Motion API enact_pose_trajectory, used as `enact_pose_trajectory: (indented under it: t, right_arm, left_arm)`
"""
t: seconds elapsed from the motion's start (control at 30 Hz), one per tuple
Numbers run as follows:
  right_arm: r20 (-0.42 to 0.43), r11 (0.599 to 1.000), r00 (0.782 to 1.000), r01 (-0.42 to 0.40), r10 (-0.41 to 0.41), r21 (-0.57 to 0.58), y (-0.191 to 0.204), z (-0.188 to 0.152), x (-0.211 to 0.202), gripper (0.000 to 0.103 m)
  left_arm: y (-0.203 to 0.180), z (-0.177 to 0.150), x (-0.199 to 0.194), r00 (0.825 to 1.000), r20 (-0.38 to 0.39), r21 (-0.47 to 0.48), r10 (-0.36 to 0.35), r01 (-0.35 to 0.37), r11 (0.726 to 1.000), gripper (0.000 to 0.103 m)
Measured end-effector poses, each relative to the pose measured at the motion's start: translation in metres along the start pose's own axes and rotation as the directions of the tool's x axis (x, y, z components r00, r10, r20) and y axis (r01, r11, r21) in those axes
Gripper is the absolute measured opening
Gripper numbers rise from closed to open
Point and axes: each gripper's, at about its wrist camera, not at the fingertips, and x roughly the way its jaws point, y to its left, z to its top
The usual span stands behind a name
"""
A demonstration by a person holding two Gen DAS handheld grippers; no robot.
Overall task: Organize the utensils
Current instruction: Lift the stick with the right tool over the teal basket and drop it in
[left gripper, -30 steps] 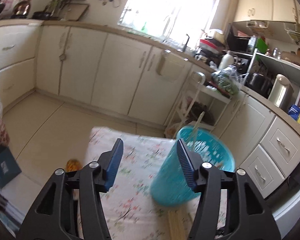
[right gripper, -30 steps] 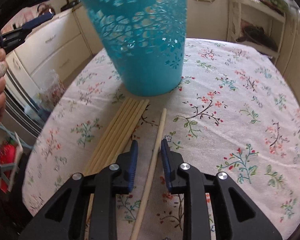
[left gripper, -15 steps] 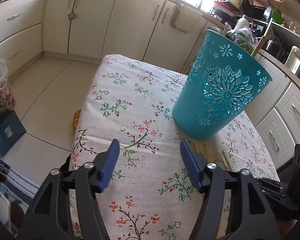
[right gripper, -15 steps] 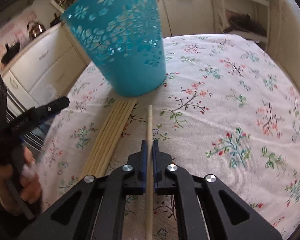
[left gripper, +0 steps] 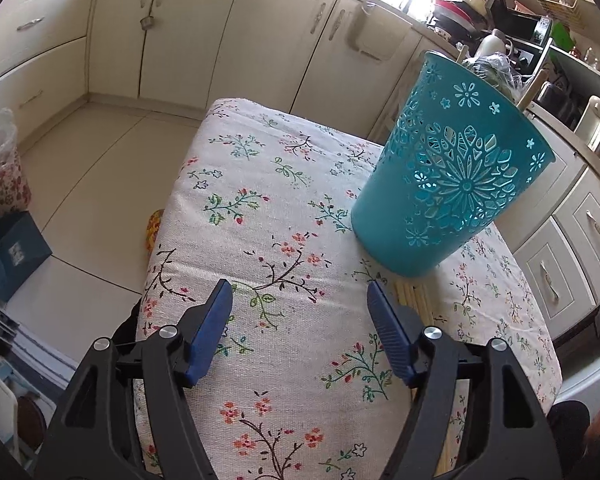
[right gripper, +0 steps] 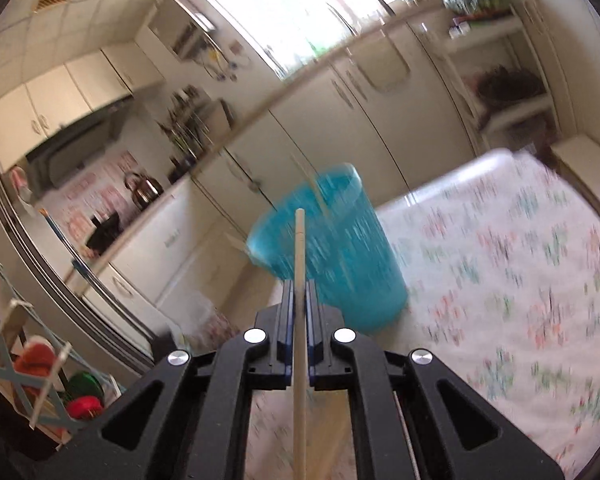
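Observation:
A teal cut-out basket (left gripper: 452, 184) stands on the floral tablecloth (left gripper: 268, 208), with stick ends poking above its rim. My left gripper (left gripper: 300, 312) is open and empty over the cloth, below and left of the basket. A row of wooden chopsticks (left gripper: 414, 300) lies just below the basket. My right gripper (right gripper: 299, 286) is shut on one wooden chopstick (right gripper: 299, 320), lifted off the table, its tip pointing at the blurred basket (right gripper: 340, 256).
Cream kitchen cabinets (left gripper: 260, 40) line the far wall and the right side. A counter with appliances (left gripper: 512, 20) is at the back right. The table's left edge drops to the tiled floor (left gripper: 80, 160). More chopsticks (right gripper: 332, 420) lie under the right gripper.
My right gripper has closed on the single chopstick and lifted it, tilting up toward the basket. My left gripper has come down lower over the cloth and stays open.

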Motion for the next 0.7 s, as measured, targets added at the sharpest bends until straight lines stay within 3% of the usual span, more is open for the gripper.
enact_pose_trajectory:
  t: [0.1, 0.3, 0.57, 0.7]
  right_arm:
    - [0.106, 0.999, 0.994, -0.023, 0.027, -0.035, 0.022, 0.043, 0.017, 0.006]
    - [0.185, 0.997, 0.982, 0.037, -0.025, -0.062, 0.028, 0.088, 0.076, 0.006]
    - [0.123, 0.982, 0.980, 0.169, -0.158, -0.086, 0.009, 0.091, 0.121, 0.007]
    - [0.077, 0.973, 0.981, 0.186, -0.177, -0.136, 0.013, 0.082, 0.126, 0.007]
  left_arm:
    - [-0.001, 0.000, 0.001, 1.000, -0.004, 0.006, -0.003, 0.003, 1.000, 0.066]
    - [0.000, 0.000, 0.002, 1.000, -0.008, -0.001, -0.021, 0.021, 1.000, 0.066]
    - [0.003, 0.000, 0.002, 0.998, -0.007, -0.013, -0.058, 0.058, 0.998, 0.066]
    - [0.004, 0.000, 0.003, 0.998, -0.007, -0.017, -0.069, 0.069, 0.997, 0.066]
